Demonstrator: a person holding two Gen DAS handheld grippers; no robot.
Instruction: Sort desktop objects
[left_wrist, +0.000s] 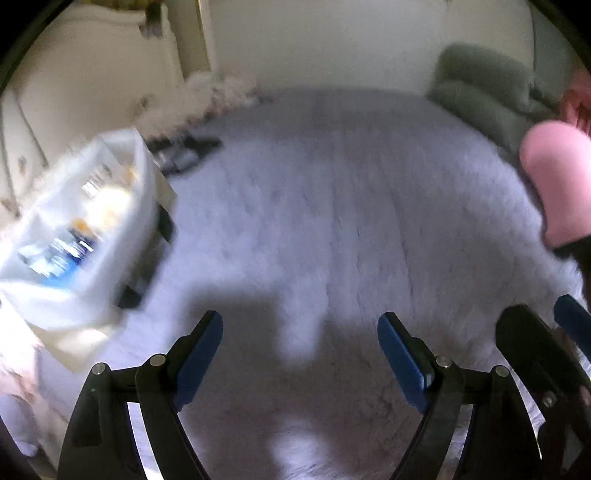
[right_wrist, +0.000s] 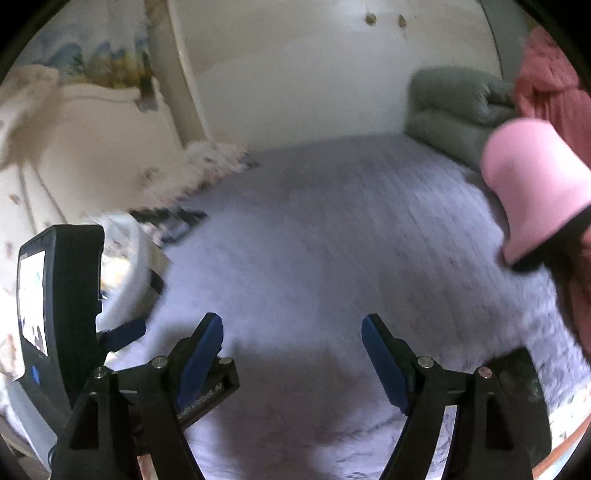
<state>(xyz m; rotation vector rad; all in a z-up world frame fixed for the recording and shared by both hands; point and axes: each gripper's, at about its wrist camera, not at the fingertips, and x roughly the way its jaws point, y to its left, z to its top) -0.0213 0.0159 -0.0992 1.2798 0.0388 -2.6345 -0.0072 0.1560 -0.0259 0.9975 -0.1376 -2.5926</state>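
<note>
Over a pale lilac, fluffy bed cover (left_wrist: 332, 206), both tools hang with nothing in them: the left tool (left_wrist: 300, 354) has its blue-padded fingers (left_wrist: 201, 354) spread wide, and the right tool (right_wrist: 291, 354) is likewise wide apart and empty. Both views are smeared by motion, so small details cannot be read.

At the left edge of the cover sits a white translucent plastic storage bin (left_wrist: 107, 206) with blurred blue and yellow items inside; in the right wrist view it shows partly behind the left tool's body. Just beyond it lie some small dark flat objects (left_wrist: 184, 151), too blurred to name. A pink bell-shaped soft thing with a dark rim (right_wrist: 535, 192) stands at the far right, near a folded grey-green quilt (right_wrist: 454, 110).

My judgement is that a pick has not begun, and the loose dark objects beside the bin look like the likeliest things left to sort. To do it well, slow the hands first so the view steadies, then approach one object squarely with fingers straddling its narrow side. The plush cover will yield, so press in slightly before closing, and avoid pinching the pile.
</note>
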